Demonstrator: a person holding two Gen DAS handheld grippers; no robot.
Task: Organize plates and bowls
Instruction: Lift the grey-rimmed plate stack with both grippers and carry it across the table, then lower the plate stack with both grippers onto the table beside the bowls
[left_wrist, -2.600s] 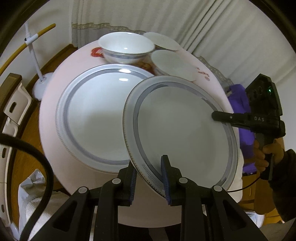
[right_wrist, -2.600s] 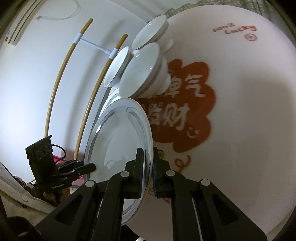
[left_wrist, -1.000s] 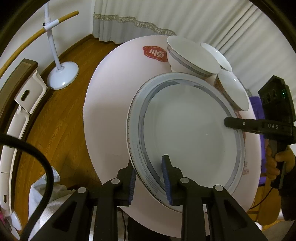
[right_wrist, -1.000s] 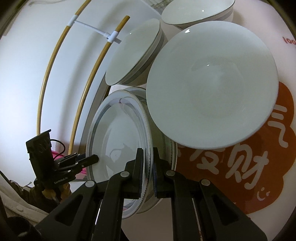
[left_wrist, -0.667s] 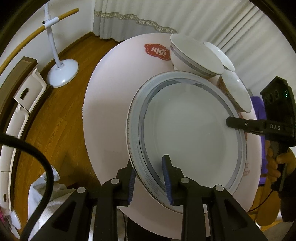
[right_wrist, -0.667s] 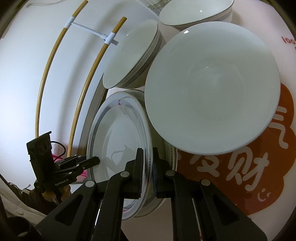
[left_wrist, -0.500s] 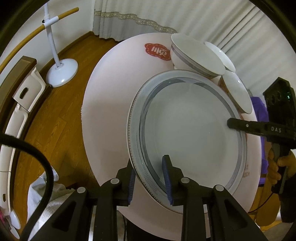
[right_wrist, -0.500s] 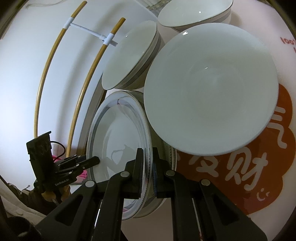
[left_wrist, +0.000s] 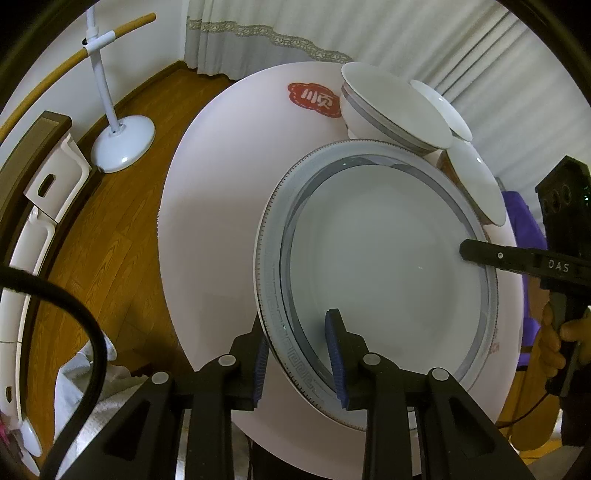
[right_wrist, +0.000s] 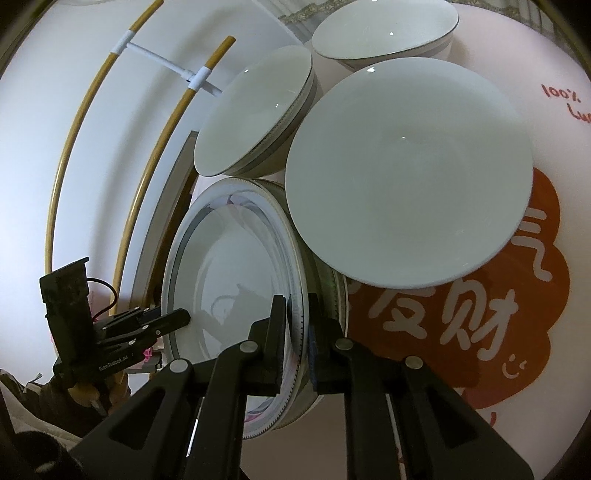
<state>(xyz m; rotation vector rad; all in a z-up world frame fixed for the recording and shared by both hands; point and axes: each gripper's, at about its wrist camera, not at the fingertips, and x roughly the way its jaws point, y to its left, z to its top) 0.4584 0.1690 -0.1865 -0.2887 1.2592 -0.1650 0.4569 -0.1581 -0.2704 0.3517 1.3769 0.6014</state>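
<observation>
A large plate with a grey band (left_wrist: 388, 266) (right_wrist: 229, 266) is held at opposite rims by both grippers. It hangs slightly tilted just over a matching plate (right_wrist: 332, 295) on the pink round table (left_wrist: 214, 184). My left gripper (left_wrist: 297, 350) (right_wrist: 181, 319) is shut on the near rim. My right gripper (right_wrist: 297, 317) (left_wrist: 467, 254) has the far rim between its pads, and its jaws are opening a little. A wide white bowl (right_wrist: 406, 177) overhangs the plates' edge. Beside it stand a grey-banded bowl (right_wrist: 255, 110) (left_wrist: 391, 107) and another bowl (right_wrist: 380, 26).
A white stand with a round base (left_wrist: 122, 136) and white furniture (left_wrist: 48, 177) sit on the wood floor to the left of the table. Something purple (left_wrist: 517, 210) lies behind the right gripper, which a hand (left_wrist: 550, 339) holds. Curtains hang behind the table.
The held plate was carried sideways from beside the second plate to over it, next to the bowls. In the last second it barely moved, and the right jaws widened slightly.
</observation>
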